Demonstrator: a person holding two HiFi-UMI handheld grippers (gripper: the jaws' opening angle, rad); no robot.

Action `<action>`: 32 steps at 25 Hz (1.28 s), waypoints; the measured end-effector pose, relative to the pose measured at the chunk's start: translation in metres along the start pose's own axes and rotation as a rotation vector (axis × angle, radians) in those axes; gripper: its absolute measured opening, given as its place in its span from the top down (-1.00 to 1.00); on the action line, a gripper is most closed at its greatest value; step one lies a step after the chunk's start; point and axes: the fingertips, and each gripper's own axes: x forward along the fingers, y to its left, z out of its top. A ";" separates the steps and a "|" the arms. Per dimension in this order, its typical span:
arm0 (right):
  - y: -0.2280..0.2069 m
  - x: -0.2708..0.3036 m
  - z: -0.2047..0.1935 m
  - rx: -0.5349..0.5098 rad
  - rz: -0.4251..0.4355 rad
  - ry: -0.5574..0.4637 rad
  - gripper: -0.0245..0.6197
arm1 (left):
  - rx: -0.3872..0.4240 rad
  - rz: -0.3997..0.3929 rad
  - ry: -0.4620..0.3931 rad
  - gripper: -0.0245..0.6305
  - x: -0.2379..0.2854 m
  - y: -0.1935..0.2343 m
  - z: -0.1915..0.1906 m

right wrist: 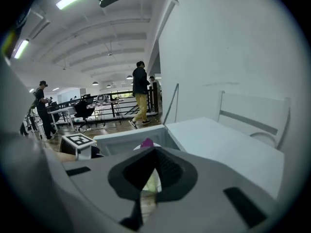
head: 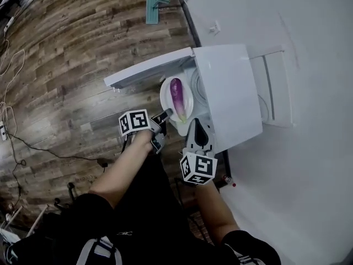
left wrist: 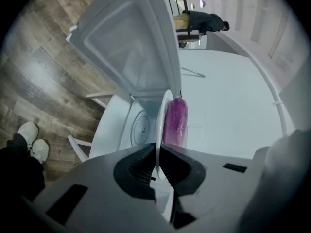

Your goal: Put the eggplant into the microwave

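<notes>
Beside microwave door [left wrist: 131, 47], left hand-held gripper [left wrist: 156, 153] grasps plate [left wrist: 159, 120] with eggplant [left wrist: 176, 123]; right hand-held gripper [right wrist: 155, 152] clenched empty

eggplant [right wrist: 146, 142] mostly hidden behind right tongs [right wrist: 155, 149], plate [right wrist: 150, 181] rim barely visible

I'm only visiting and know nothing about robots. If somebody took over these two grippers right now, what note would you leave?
Left gripper: shut on the plate rim.
Right gripper: looks shut on the plate's near edge.
Things: eggplant lies on the plate, held at the mouth of the microwave.
Done: door open, plate at the opening.
Left: set the plate inside, let go, probably close the door.
</notes>
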 end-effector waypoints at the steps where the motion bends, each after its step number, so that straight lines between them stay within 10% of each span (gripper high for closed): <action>1: 0.000 0.013 -0.009 0.000 0.004 0.000 0.91 | 0.012 -0.008 0.009 0.87 0.014 0.009 0.008; 13: -0.028 0.052 -0.117 0.120 -0.094 0.065 0.91 | 0.021 -0.055 0.157 0.87 0.136 0.075 0.028; 32: -0.051 0.030 -0.165 0.208 -0.224 0.154 0.91 | 0.263 -0.025 0.374 0.87 0.235 0.065 -0.008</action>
